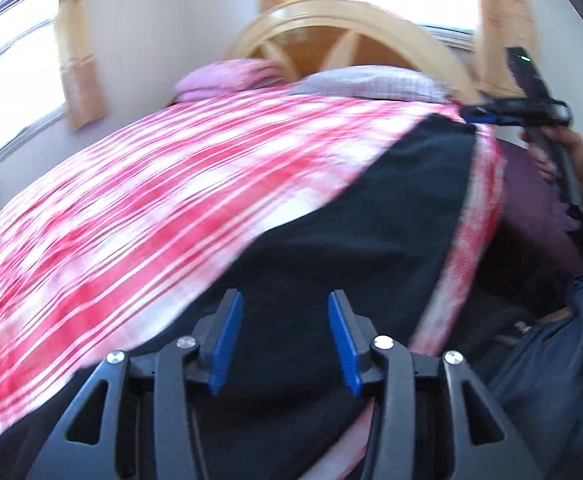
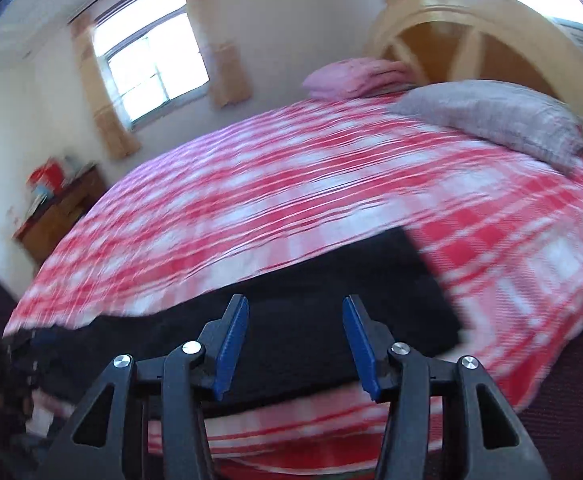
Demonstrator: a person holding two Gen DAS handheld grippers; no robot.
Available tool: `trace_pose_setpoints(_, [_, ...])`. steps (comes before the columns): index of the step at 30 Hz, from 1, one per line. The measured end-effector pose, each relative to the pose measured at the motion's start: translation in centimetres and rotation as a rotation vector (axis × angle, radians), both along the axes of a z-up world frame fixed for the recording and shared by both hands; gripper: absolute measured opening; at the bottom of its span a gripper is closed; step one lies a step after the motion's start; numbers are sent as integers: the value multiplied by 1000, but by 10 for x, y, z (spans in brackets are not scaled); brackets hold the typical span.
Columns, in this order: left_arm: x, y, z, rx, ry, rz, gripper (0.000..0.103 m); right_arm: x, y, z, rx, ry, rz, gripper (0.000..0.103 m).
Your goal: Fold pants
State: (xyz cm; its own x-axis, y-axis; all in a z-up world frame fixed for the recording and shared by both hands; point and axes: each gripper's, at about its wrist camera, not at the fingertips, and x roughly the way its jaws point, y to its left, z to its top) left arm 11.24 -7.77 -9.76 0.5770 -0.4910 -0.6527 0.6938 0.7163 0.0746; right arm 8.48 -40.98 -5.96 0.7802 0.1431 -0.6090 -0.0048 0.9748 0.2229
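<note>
Pants (image 2: 291, 328) flat along near edge of bed (image 2: 291, 184). Left claw (image 1: 285, 340) and right claw (image 2: 295, 344) both released, hovering above. Risk: shallow pinch grabbing bedspread too, dragging pants off edge

Both wrist views look low and close across the red-and-white checked bedspread (image 1: 131, 208) (image 2: 291, 184) toward its arched wooden headboard (image 1: 331, 36) (image 2: 491, 36).

The left gripper (image 1: 285, 300) has its two blue-padded fingers (image 1: 229, 336) spread apart with nothing between them, and the right gripper (image 2: 295, 304), held in the person's right hand (image 1: 559, 160) at the far side, likewise has its jaws spread and empty.
</note>
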Motion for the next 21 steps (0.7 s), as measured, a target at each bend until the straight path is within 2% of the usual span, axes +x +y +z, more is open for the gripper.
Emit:
trace_pose_setpoints(3, [13,36,-13,13,46,95,48,23,51,-8,-30,43,140,51])
trace_pose_setpoints(6, [15,52,-34,30,91,140,48,48,102,-13,-55,67,254,51])
trace_pose_setpoints(9, [6,54,-55,22,159,126,49,73,157,-11,-56,90,375,51])
trace_pose_setpoints(10, [2,54,-59,24,153,121,51,83,173,-11,-53,98,410,51])
trace_pose_setpoints(12, [-9,56,-61,15,139,104,62,102,212,-15,-50,141,500,51])
trace_pose_setpoints(15, [-13,56,-62,-17,165,90,66,128,251,-25,-45,206,559,51])
trace_pose_setpoints(21, [-24,60,-62,-37,181,37,66,157,317,-42,-20,292,648,51])
